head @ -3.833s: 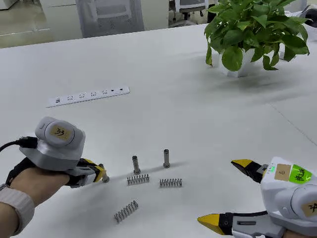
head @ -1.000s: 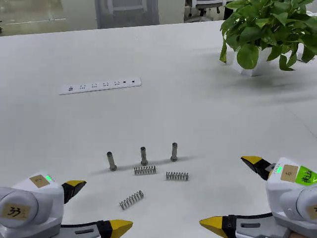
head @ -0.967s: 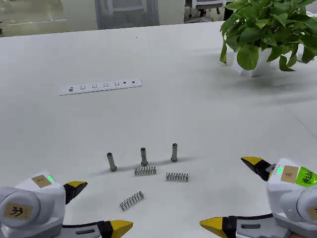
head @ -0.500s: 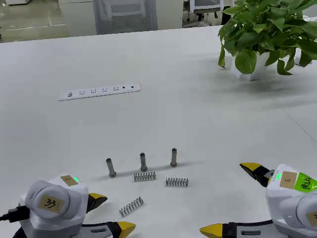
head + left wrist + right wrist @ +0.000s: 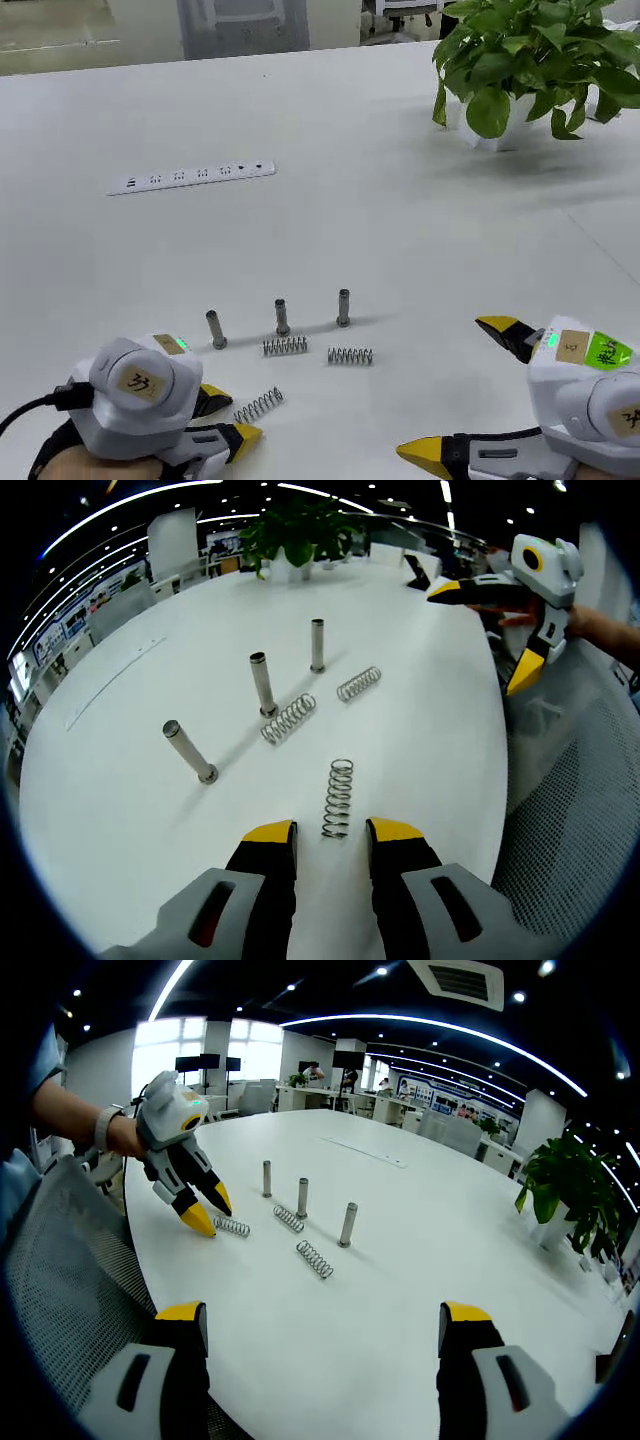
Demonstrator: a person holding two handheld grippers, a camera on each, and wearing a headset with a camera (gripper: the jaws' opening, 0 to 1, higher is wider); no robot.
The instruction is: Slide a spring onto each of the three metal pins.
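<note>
Lying flat, the spring (image 5: 338, 798) points toward the left hand-held gripper (image 5: 332, 831).

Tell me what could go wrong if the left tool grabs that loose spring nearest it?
1. The spring lies loose on the smooth table, its near end at the gap of the open left tool. An off-centre squeeze might make it roll or pop away.
2. The three pins stand close together on small feet and look unfixed. A bump while threading the spring on could topple one.
</note>
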